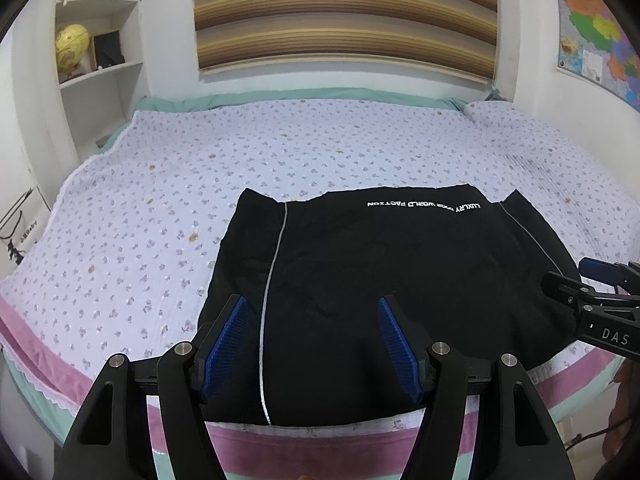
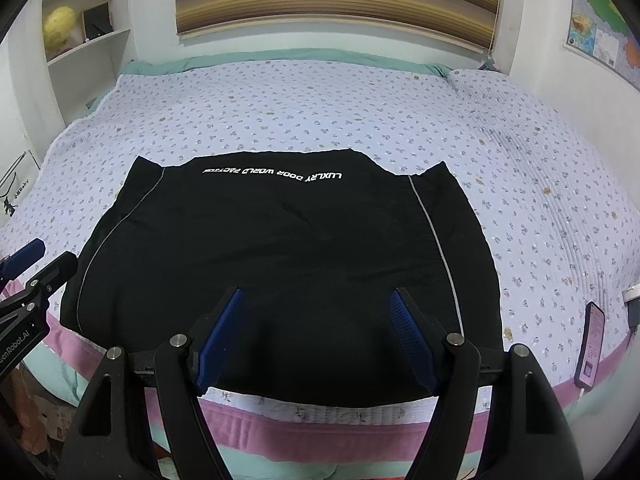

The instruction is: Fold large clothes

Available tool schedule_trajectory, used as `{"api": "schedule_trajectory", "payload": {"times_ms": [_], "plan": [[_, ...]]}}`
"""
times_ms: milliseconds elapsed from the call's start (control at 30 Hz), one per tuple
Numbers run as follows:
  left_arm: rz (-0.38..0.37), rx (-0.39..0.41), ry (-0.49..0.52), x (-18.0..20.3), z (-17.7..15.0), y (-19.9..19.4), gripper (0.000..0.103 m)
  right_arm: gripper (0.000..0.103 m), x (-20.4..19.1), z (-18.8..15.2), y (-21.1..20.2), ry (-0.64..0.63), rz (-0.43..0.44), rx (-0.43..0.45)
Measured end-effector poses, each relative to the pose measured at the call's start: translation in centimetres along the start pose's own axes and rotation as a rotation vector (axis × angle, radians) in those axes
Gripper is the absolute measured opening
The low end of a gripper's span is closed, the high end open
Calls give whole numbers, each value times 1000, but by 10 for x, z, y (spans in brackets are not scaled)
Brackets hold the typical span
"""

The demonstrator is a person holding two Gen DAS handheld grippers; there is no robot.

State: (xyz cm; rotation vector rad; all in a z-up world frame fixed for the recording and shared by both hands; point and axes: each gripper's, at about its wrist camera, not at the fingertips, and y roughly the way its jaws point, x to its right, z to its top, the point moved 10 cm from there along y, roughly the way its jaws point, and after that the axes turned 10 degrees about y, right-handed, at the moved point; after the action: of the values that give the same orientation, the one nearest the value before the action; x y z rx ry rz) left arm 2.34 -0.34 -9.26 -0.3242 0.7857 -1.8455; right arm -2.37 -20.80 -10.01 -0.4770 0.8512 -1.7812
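a: nearest in, the left gripper (image 1: 312,344) hangs with its blue fingers (image 1: 226,348) spread wide and nothing between them, over the near left part of the black garment (image 1: 360,280).

b: same on the other side, the right gripper (image 2: 316,336) has its fingers (image 2: 412,340) wide apart and empty, over the garment's near edge.

a: that near edge lies just beside the front rim of the bed (image 1: 120,208), by the pink band (image 1: 56,364) of the bedding.

b: the garment lies flat, white lettering (image 2: 272,173) upside down at its far edge, a grey piping line (image 2: 440,248) down each side.

a: open sheet to the left of it, and a wide stretch beyond, up to the wall.

b: on the right, a phone (image 2: 591,344) sits at the bed's edge, apart from the cloth, with a white plug (image 2: 632,294) near it.

a: far off, a striped blind (image 1: 344,16) on the back wall, shelves (image 1: 100,32) with a yellow globe (image 1: 72,46) at left, a map (image 1: 596,28) at right.
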Motion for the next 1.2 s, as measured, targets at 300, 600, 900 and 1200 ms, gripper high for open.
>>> {"api": "schedule_trajectory", "payload": {"times_ms": [300, 600, 900, 1200], "plan": [[3, -12, 0, 1, -3, 0, 69, 77, 0, -1, 0, 1, 4, -3], [-1, -17, 13, 6, -5, 2, 69, 77, 1, -2, 2, 7, 12, -11], [-2, -22, 17, 3, -5, 4, 69, 77, 0, -2, 2, 10, 13, -13], [4, -17, 28, 8, -4, 1, 69, 77, -2, -1, 2, 1, 20, -13]]}}
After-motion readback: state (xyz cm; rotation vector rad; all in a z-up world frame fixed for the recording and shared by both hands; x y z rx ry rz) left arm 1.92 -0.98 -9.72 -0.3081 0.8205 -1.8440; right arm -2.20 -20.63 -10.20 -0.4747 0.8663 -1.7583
